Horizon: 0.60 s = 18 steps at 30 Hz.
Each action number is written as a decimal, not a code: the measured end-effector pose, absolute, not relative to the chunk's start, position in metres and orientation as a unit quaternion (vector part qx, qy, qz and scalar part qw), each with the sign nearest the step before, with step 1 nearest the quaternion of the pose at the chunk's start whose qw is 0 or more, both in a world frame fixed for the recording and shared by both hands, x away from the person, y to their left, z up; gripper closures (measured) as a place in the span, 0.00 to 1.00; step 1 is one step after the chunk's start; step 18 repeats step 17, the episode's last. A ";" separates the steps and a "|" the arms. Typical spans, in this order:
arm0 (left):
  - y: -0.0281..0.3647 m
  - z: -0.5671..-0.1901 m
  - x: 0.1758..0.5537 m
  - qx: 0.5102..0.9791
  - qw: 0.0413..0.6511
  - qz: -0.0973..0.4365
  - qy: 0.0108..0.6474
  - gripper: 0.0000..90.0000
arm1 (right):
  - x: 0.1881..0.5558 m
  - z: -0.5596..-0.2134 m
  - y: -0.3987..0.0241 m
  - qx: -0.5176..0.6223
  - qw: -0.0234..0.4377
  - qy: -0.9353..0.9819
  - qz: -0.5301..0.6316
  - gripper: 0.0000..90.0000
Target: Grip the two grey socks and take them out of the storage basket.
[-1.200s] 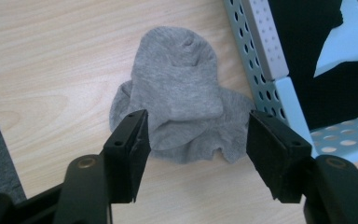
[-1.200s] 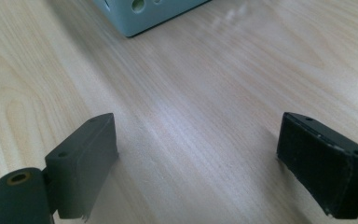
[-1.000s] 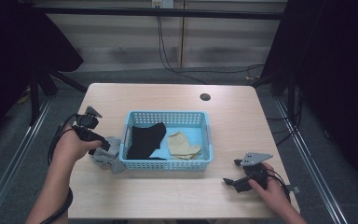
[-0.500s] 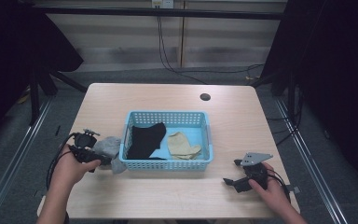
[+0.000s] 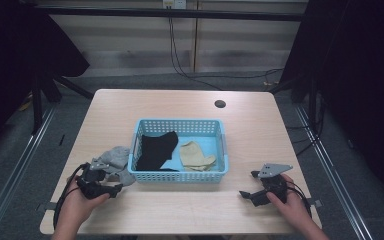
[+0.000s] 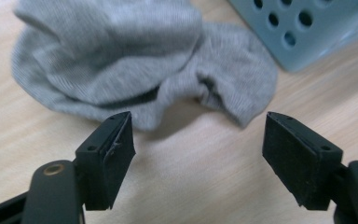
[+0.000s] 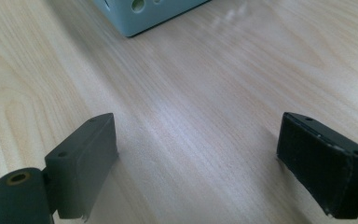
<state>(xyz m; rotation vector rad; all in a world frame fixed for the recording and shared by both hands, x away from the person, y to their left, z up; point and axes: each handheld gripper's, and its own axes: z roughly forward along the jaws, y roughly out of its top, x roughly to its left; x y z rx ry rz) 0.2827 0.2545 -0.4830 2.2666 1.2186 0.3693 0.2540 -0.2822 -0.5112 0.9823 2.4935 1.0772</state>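
Observation:
A crumpled grey sock [image 5: 115, 160] lies on the wooden table, against the left wall of the blue basket [image 5: 180, 176]. In the left gripper view the grey sock [image 6: 121, 60] sits just beyond the jaws, apart from both pads. My left gripper [image 5: 114, 179] rests low by the front left edge; its jaws have just been opening and nothing is between them. Its own view shows the left gripper [image 6: 198, 140] open over bare wood. A black sock [image 5: 155, 150] and a beige sock [image 5: 196, 155] lie inside the basket. My right gripper [image 5: 248, 184] is open and empty at front right.
A small dark hole [image 5: 220, 104] marks the far side of the table. A basket corner [image 7: 144, 14] shows at the top of the right gripper view, with bare wood up to the right gripper [image 7: 198, 140]. Dark curtains and a frame rail surround the table.
My left gripper came down from the basket's left front corner toward the table's front edge. The grey sock it carried now lies loose on the table. The right hand stayed still.

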 end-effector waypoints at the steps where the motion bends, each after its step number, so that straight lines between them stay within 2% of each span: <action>1: 0.255 -0.486 0.281 0.840 0.270 0.140 0.450 0.27 | 0.254 -0.511 -0.282 0.337 0.126 0.856 0.370 0.13; 3: 0.256 -0.491 0.280 0.840 0.276 0.143 0.444 0.27 | 0.254 -0.511 -0.282 0.338 0.126 0.856 0.370 0.13; 9: 0.258 -0.501 0.276 0.824 0.315 0.158 0.444 0.17 | 0.254 -0.511 -0.282 0.339 0.127 0.856 0.370 0.13; 18: 0.260 -0.504 0.276 0.816 0.333 0.170 0.441 0.16 | 0.254 -0.511 -0.282 0.340 0.127 0.856 0.370 0.13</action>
